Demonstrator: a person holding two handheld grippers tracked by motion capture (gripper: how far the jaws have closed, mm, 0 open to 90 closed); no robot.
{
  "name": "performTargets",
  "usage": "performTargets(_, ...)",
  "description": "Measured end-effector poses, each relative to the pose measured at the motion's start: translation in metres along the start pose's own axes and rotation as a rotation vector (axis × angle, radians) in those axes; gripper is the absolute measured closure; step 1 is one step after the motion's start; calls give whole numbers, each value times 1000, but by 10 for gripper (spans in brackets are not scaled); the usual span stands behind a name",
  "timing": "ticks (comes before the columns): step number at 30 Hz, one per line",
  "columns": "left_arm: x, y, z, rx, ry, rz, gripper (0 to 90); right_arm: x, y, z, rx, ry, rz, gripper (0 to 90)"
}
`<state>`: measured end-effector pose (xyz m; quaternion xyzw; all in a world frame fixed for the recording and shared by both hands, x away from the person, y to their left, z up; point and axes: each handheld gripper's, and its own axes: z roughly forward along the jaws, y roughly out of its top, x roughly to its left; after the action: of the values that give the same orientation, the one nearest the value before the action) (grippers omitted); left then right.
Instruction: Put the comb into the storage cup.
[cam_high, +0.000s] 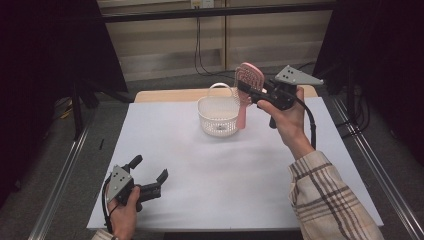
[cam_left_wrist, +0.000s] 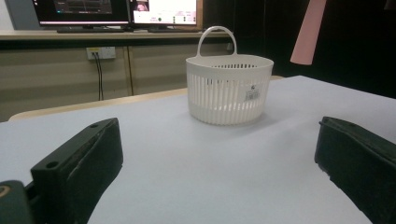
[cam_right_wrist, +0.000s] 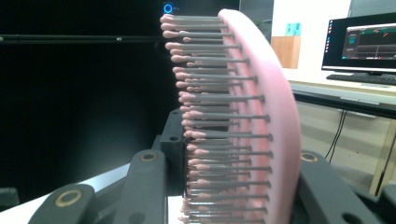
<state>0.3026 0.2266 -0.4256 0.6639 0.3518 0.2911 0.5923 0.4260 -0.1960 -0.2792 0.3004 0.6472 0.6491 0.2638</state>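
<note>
White basket (cam_high: 218, 116) on table, contents unclear; right tool (cam_high: 248, 93) pinching pink hairbrush (cam_high: 248, 77) (handle down); left tool (cam_high: 150, 172) spread.

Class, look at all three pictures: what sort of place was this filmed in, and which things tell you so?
Probably a lab or workshop set up for recording handling tasks: a table under a plain white sheet, black curtains at the sides, and computer monitors on a bench behind.
</note>
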Motion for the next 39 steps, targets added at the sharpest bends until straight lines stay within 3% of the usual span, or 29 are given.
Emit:
performTargets(5,1,-1,0,-1,-6,-19,11,-4,9,7,-11,-6,8,630)
performTargets(14,1,-1,0,-22,-1,-28,9,-11,9,18,-19,-31,38,630)
performTargets(16,1,-2,0,-24,-9,-52,10,-13,11,20,-24,-40,36,630)
performTargets(18,2,-2,0,-19,6,-42,9,-15,12,23,-31,-44,37,630)
performTargets(29,2,-3,2,-11,-6,-52,9,-16,14,42,-44,-66,35,630)
performTargets(39,2,-3,2,2,-11,-33,10,-22,3,56,-39,-104,43,630)
